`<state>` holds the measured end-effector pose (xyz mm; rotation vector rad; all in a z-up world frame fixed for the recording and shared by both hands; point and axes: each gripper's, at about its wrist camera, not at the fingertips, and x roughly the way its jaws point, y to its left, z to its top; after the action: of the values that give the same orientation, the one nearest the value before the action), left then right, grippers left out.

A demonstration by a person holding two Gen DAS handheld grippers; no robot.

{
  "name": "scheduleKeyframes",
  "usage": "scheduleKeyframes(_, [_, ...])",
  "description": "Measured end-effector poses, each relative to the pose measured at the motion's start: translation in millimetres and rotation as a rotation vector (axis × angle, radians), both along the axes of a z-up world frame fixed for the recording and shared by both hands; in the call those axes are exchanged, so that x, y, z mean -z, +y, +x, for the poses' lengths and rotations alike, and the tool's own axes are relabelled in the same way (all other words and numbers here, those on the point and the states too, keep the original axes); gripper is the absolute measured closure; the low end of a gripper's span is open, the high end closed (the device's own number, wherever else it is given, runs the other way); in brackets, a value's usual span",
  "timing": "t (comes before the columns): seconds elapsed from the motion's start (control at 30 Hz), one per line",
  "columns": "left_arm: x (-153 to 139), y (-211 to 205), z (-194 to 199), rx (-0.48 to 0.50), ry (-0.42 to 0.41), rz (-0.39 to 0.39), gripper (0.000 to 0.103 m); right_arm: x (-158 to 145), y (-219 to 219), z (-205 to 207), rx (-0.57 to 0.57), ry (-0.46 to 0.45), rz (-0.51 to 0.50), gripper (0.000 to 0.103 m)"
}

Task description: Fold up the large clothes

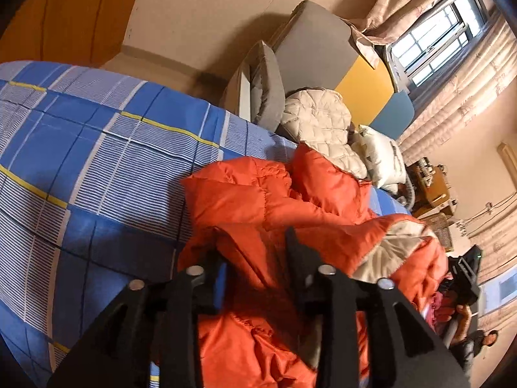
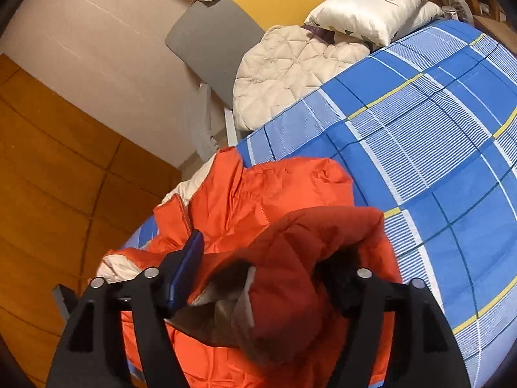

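Observation:
An orange puffer jacket [image 1: 274, 200] with a beige lining lies crumpled on a bed covered by a blue checked sheet [image 1: 97, 148]. My left gripper [image 1: 255, 252] stands open over the jacket, with orange fabric between its fingers. In the right wrist view the jacket [image 2: 258, 190] lies at the bed's near corner. My right gripper [image 2: 268, 258] is open, and a bunched fold of the jacket [image 2: 307, 242] sits between its fingers, covering the right fingertip. The right gripper also shows in the left wrist view [image 1: 465, 274], at the far right.
A cream quilted jacket [image 1: 320, 123] and a white pillow [image 1: 381, 155] lie at the head of the bed by a grey cushion [image 1: 268, 93]. The blue sheet [image 2: 436, 148] spreads wide to the right. Wooden floor [image 2: 48, 177] lies beyond the bed's edge.

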<state>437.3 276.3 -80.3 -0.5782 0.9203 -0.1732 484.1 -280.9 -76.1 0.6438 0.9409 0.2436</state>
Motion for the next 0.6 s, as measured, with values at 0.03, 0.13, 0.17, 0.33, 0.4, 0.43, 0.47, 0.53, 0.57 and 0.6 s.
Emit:
scheduleKeyframes(0.03, [-1,2,-1,-0.001,-0.003,-0.021,0.05,-1,-1,0,0.004,-0.008,0.02,0.023])
scheduleKeyframes(0.13, [-10,10,-3,-0.02,-0.028,-0.046,0.037,-7,-9,0,0.023,-0.032,0.113,0.013])
scheduleKeyframes(0.17, [-12,12,-3,-0.024,-0.034,-0.045,0.036,-10,-12,0,0.035,-0.041,0.13,0.013])
scheduleKeyframes(0.33, [-30,36,-24,-0.103,-0.13,-0.013,0.015,-25,-25,-14,0.048,-0.117,0.157,0.012])
scheduleKeyframes(0.4, [-25,45,-38,-0.113,-0.148,-0.005,0.013,-27,-33,-28,0.049,-0.138,0.138,0.011])
scheduleKeyframes(0.43, [-20,47,-45,-0.099,-0.158,-0.008,0.013,-25,-36,-38,0.041,-0.145,0.121,0.011])
scheduleKeyframes(0.47, [-10,48,-54,-0.066,-0.161,-0.015,0.013,-22,-38,-44,0.035,-0.145,0.106,0.011])
scheduleKeyframes(0.53, [10,46,-66,-0.034,-0.142,-0.016,0.013,-7,-43,-64,0.024,-0.132,0.034,0.011])
scheduleKeyframes(0.57, [27,44,-74,-0.008,-0.12,-0.038,0.013,3,-44,-71,0.009,-0.113,0.009,0.011])
scheduleKeyframes(0.6, [37,42,-77,0.002,-0.105,-0.052,0.013,12,-44,-75,0.0,-0.089,-0.011,0.011])
